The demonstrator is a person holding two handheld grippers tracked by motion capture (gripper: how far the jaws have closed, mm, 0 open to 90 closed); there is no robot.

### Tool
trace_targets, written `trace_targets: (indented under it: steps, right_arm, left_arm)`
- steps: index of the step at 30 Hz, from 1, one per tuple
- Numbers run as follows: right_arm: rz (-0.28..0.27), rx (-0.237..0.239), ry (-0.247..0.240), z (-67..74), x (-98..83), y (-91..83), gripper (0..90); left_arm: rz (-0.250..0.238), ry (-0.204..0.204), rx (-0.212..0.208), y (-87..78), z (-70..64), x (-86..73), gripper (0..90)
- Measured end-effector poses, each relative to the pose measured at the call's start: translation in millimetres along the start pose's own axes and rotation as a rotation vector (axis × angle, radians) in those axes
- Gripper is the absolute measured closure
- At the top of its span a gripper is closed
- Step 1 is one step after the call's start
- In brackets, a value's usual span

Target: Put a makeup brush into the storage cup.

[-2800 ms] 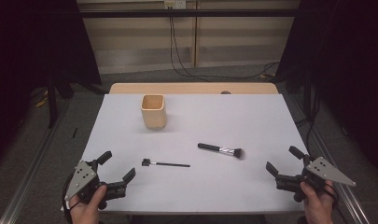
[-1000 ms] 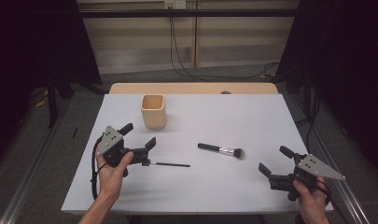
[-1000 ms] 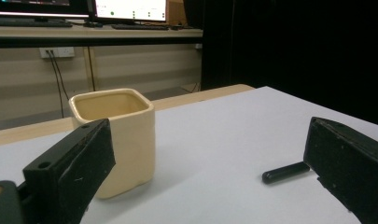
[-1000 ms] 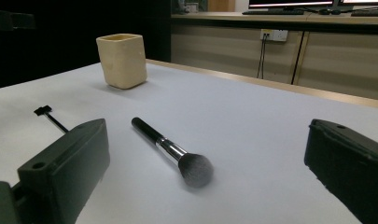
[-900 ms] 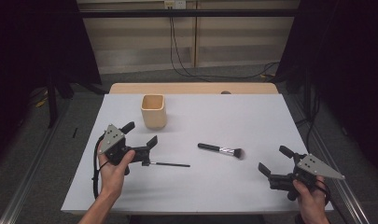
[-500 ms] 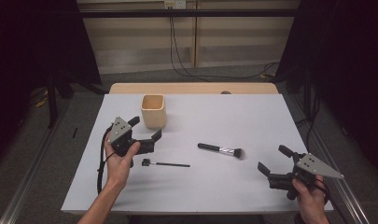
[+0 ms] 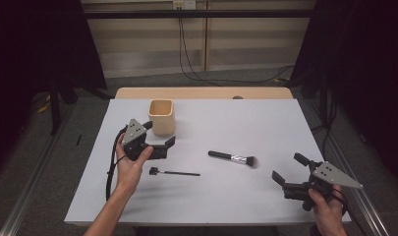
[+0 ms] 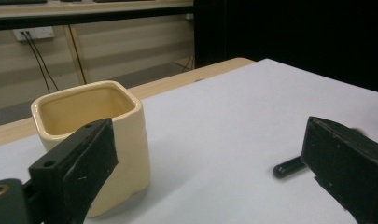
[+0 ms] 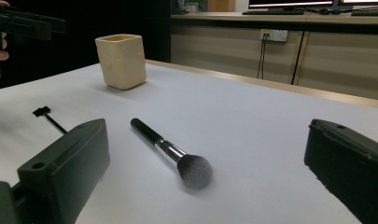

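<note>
On the white table (image 7: 285,118) stands a cream, square-mouthed cup (image 7: 161,116).

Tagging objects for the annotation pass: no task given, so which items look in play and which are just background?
Likely in play:
cream cup
makeup brush
thin black wand
left tongs, open, near the cup
right tongs, open

Background:
wall cables
wall socket

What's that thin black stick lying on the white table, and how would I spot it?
Start at the cream square cup toward the far left of the white table. Come toward the near edge, past the left gripper, to the thin black wand. Unlike the thicker makeup brush to its right, it is wire-slim with a tiny head, no fluffy bristles.
</note>
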State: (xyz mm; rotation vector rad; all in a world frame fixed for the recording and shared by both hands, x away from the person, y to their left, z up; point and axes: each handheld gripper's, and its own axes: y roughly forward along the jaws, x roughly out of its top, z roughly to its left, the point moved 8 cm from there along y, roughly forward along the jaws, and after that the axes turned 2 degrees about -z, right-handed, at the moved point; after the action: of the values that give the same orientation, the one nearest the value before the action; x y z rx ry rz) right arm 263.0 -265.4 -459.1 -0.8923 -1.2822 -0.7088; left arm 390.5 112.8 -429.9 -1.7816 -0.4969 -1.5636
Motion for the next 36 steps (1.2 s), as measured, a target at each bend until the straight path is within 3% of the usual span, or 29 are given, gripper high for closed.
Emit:
trace_targets:
  steps: [7, 12, 18, 21, 25, 28, 33, 36]
  right_arm:
    - [0.005, 0.002, -0.009, -0.4, -0.8, 0.6, 0.0]
    - [0.005, 0.003, 0.003, 0.8, -0.7, 1.1, 0.0]
    - [0.008, 0.002, -0.001, 1.1, -0.9, 1.1, 0.0]
    - [0.011, 0.001, -0.004, 0.5, -1.1, 0.5, 0.0]
    - [0.007, 0.0, 0.0, 0.0, -0.9, 1.0, 0.0]
    - [0.009, 0.003, 0.002, 0.7, -1.1, 1.1, 0.0]
    - [0.013, 0.004, -0.003, 0.1, -1.6, 1.5, 0.0]
    - [0.012, 0.003, 0.001, 0.2, -1.4, 1.5, 0.0]
  left_arm:
    - [0.096, 0.007, -0.007, -3.0, 4.3, 3.2, 3.5]
    - [0.24, 0.032, -0.026, -2.1, 3.9, -1.3, 5.4]
    - [0.328, 0.088, -0.063, -0.9, 2.3, -4.7, 4.7]
    - [0.385, 0.081, -0.092, -0.4, -0.7, -8.3, 4.8]
    - [0.465, 0.11, -0.105, 0.8, -2.7, -16.1, 4.9]
    - [0.517, 0.109, -0.126, 2.2, -5.4, -20.4, 4.9]
    - [0.623, 0.082, -0.23, 2.9, -9.7, -26.1, 4.9]
    - [0.662, 0.117, -0.211, 3.0, -7.6, -30.1, 5.0]
